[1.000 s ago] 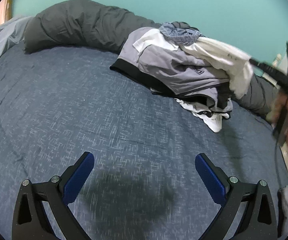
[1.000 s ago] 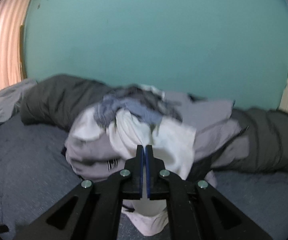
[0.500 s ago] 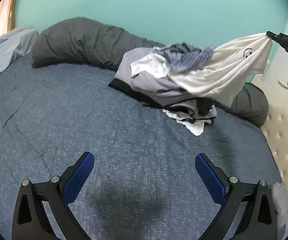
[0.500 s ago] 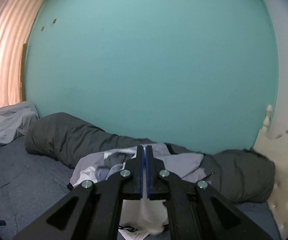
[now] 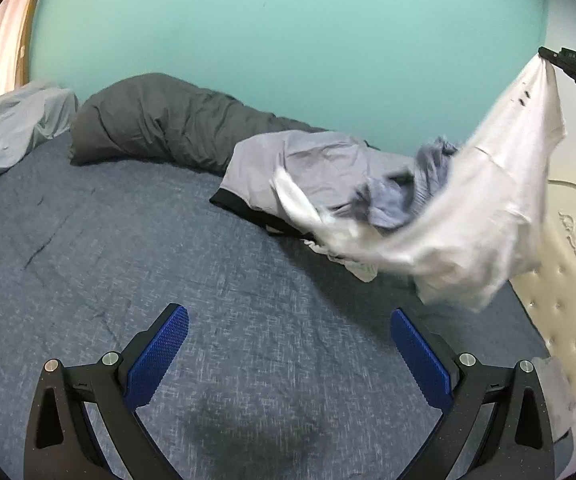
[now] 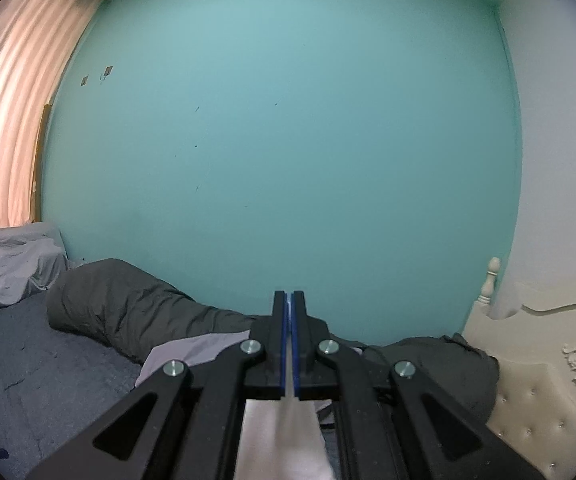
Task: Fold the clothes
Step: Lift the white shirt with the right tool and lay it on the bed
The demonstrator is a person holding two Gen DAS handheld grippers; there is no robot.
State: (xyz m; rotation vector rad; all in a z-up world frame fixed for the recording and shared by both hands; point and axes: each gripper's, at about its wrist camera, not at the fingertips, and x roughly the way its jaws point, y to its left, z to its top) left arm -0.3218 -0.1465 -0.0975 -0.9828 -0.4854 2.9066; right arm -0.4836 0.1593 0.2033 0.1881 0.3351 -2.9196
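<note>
A white T-shirt point(image 5: 488, 208) hangs in the air at the right, stretched from the clothes pile up to my right gripper point(image 5: 546, 54), which is shut on its top edge. In the right wrist view that gripper point(image 6: 289, 300) points almost level at the wall, the white T-shirt point(image 6: 283, 440) drooping below its closed fingers. A pile of clothes point(image 5: 308, 172) with a grey garment and a crumpled blue one point(image 5: 400, 204) lies on the bed. My left gripper point(image 5: 288, 320) stands open over the blue bedspread point(image 5: 167, 264), holding nothing.
A dark grey rolled duvet point(image 5: 159, 120) lies along the teal wall point(image 5: 288, 40). A light grey sheet point(image 5: 11, 120) bunches at the far left. A cream tufted headboard point(image 5: 568, 300) edges the bed on the right. Pink curtains point(image 6: 11, 112) hang at the left.
My right gripper has lifted the white T-shirt up off the pile, and it now hangs free, dragging the blue garment. The left gripper has risen and pulled back, still open.
</note>
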